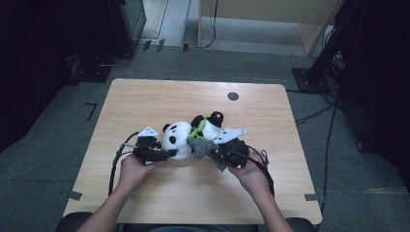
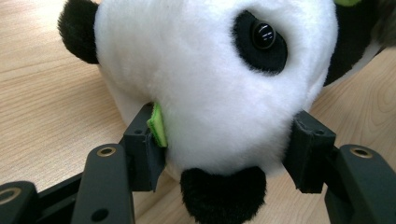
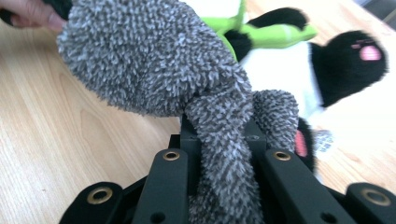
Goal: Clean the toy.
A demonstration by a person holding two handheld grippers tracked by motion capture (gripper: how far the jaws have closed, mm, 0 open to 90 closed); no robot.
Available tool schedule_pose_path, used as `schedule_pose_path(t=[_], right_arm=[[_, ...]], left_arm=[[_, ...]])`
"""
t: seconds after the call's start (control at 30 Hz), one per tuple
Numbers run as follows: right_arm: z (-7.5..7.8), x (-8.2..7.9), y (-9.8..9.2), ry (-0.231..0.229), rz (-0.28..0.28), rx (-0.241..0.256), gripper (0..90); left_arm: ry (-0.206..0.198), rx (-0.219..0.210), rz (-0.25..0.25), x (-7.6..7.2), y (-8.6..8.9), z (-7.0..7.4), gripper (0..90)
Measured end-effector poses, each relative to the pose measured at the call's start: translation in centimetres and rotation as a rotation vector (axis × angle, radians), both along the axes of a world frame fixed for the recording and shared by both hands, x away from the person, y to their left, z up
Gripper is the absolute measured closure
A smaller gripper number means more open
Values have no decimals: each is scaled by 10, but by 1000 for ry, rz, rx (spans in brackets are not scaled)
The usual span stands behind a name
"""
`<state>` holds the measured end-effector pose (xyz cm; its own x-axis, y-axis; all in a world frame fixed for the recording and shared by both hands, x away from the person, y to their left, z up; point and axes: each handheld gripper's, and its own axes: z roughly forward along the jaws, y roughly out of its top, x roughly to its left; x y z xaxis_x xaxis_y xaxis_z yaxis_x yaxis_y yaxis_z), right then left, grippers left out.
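Observation:
A black-and-white panda plush with a green scarf lies on its side at the middle of the wooden table. My left gripper is shut on the panda's head, one pad pressing into each side. A green tag sits against the left pad. A grey fuzzy cloth is bunched against the panda's body. My right gripper is shut on a narrow part of this cloth, the rest puffed out ahead of the jaws. Behind it lie the panda's legs with pink soles.
A dark round hole marks the table's far side. Bare wood lies on all sides of the toy. Beyond the table are grey floor, cables, and black stands at both back corners.

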<state>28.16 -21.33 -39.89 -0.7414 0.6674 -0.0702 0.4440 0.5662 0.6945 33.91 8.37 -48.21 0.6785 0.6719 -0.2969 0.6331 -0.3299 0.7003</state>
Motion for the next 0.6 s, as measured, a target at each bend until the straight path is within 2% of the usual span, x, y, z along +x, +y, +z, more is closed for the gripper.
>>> schedule_pose_path(t=[0.23,0.4,0.5,0.6], right_arm=[[11,1,-17,-25,-45,31,781],[21,3,-40,-54,-134,37,783],[27,5,-50,-66,-167,84,783],[35,4,-51,-92,-175,114,783]], left_arm=[[7,-11,0,0,0,0,393],[7,-8,1,0,0,0,392],[8,-7,1,0,0,0,391],[5,-2,3,-1,-1,1,391]])
